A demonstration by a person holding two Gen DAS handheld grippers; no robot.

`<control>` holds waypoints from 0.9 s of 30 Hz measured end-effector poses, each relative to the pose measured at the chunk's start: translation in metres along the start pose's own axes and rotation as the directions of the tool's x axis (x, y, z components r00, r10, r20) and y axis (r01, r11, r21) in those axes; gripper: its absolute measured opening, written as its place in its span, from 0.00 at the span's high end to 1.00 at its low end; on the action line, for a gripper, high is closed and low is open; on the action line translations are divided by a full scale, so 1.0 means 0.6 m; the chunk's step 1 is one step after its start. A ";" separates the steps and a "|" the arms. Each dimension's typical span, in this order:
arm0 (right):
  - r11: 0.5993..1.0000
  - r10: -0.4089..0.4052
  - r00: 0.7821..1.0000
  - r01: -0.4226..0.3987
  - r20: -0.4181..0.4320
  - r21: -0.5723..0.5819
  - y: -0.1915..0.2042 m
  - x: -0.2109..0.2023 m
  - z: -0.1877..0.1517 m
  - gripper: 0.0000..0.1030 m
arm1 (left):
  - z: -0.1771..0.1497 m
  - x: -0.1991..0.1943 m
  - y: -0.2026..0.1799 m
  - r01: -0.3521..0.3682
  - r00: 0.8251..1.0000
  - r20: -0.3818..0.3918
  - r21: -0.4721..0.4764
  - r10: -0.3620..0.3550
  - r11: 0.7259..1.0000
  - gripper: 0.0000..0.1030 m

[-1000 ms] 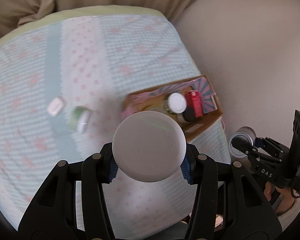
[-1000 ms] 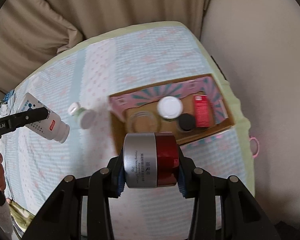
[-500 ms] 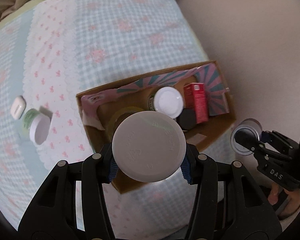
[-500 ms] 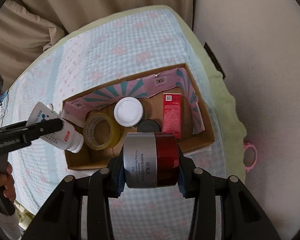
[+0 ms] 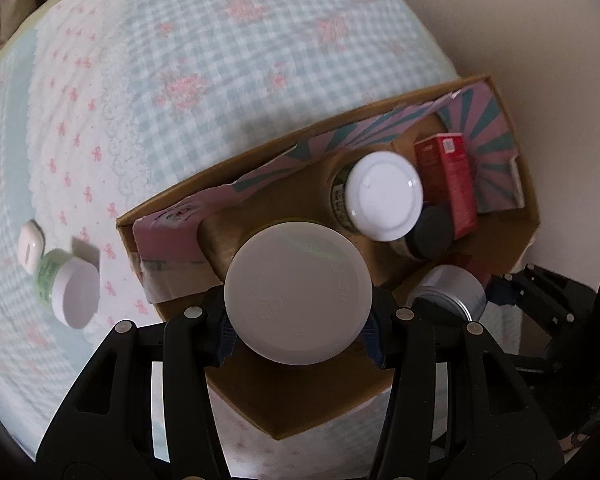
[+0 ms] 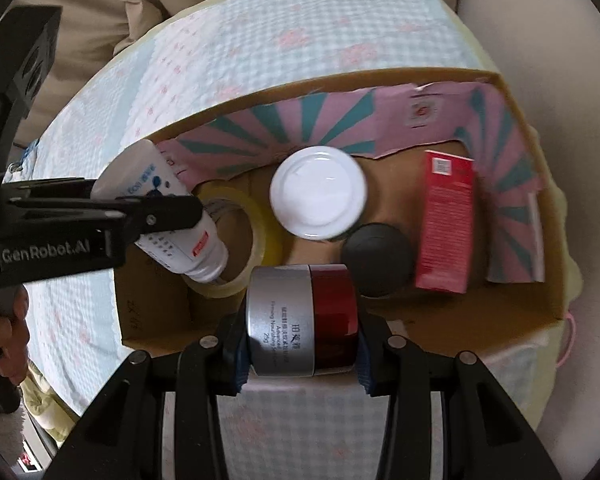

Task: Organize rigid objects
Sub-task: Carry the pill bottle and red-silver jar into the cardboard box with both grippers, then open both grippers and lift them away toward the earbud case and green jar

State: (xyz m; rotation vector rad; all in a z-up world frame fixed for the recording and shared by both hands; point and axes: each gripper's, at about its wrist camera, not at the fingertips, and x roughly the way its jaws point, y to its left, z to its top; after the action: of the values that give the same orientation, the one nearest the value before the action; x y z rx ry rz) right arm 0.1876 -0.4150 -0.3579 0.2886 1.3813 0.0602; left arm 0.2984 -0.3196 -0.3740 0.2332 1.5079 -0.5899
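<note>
Over the cardboard box [image 6: 512,316], left gripper [image 5: 298,320] jaws clamp a white bottle [image 5: 298,292]; at 6 o'clock, right gripper [image 6: 300,354] jaws clamp a silver-red jar [image 6: 302,320].

Matte black plastic on the left gripper [image 5: 298,320] and the right gripper [image 6: 300,354], with triangular cut-outs in the finger arms. Round silver screws at the joints, blue ribbed pads inside the jaws. White "GenRobot.AI" lettering on one side. Bare skin on the left hand [image 6: 4,328].
</note>
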 end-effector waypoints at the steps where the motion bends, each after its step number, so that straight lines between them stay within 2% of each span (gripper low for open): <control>1: 1.000 0.009 1.000 -0.009 -0.003 0.004 0.001 0.006 0.002 0.63 | 0.001 0.001 0.000 -0.010 1.000 -0.003 0.010 0.010 1.000 0.55; 2: 1.000 0.013 1.000 -0.013 -0.003 0.007 0.000 0.009 0.004 0.63 | 0.002 0.001 -0.001 -0.016 1.000 -0.004 0.019 0.016 1.000 0.53; 3: 1.000 0.015 1.000 -0.015 -0.001 0.010 0.001 0.013 0.005 0.63 | 0.004 0.000 -0.003 -0.029 1.000 -0.007 0.032 0.030 0.999 0.47; 4: 1.000 0.024 1.000 -0.024 0.002 0.012 0.001 0.015 0.007 0.57 | 0.004 -0.004 -0.006 -0.040 0.999 -0.003 0.044 0.040 0.998 0.36; 5: 0.999 0.038 0.999 -0.038 0.004 0.013 0.001 0.015 0.008 0.43 | 0.005 -0.010 -0.008 -0.053 0.999 0.007 0.059 0.052 0.997 0.00; 6: 0.998 0.060 0.998 -0.060 0.010 0.012 0.000 0.012 0.009 0.32 | 0.004 -0.020 -0.011 -0.073 0.997 0.031 0.083 0.071 0.994 0.00; 7: 0.997 0.073 0.997 -0.073 0.012 0.010 0.000 0.010 0.010 0.07 | 0.003 -0.025 -0.012 -0.084 0.996 0.046 0.097 0.080 0.992 0.00; 8: 0.997 0.072 0.997 -0.072 0.014 -0.001 0.000 0.006 0.007 0.00 | 0.000 -0.030 -0.010 -0.095 0.995 0.054 0.108 0.090 0.990 0.00; 10: 0.998 0.053 0.998 -0.052 0.019 -0.030 -0.003 0.000 -0.002 0.00 | -0.007 -0.037 0.000 -0.099 0.994 0.062 0.104 0.093 0.990 0.00; 13: 0.998 0.040 0.999 -0.039 0.005 -0.058 -0.009 -0.006 -0.019 0.00 | -0.025 -0.046 0.024 -0.065 0.996 0.057 0.066 0.062 0.996 0.00; 19: 0.996 -0.008 0.998 0.014 0.067 -0.092 -0.005 -0.029 -0.038 0.00 | -0.069 -0.067 0.050 -0.054 0.996 0.070 -0.010 0.054 0.998 0.00; 27: 0.995 -0.022 0.993 0.033 0.115 -0.091 0.008 -0.069 -0.045 0.00 | -0.113 -0.132 0.051 -0.060 0.988 0.143 -0.033 0.064 0.998 0.00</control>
State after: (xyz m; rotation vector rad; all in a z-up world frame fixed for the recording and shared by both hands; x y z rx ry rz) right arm 0.1540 -0.4143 -0.3215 0.1918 1.2648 0.0836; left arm 0.2586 -0.2430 -0.3084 0.2104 1.3643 -0.5247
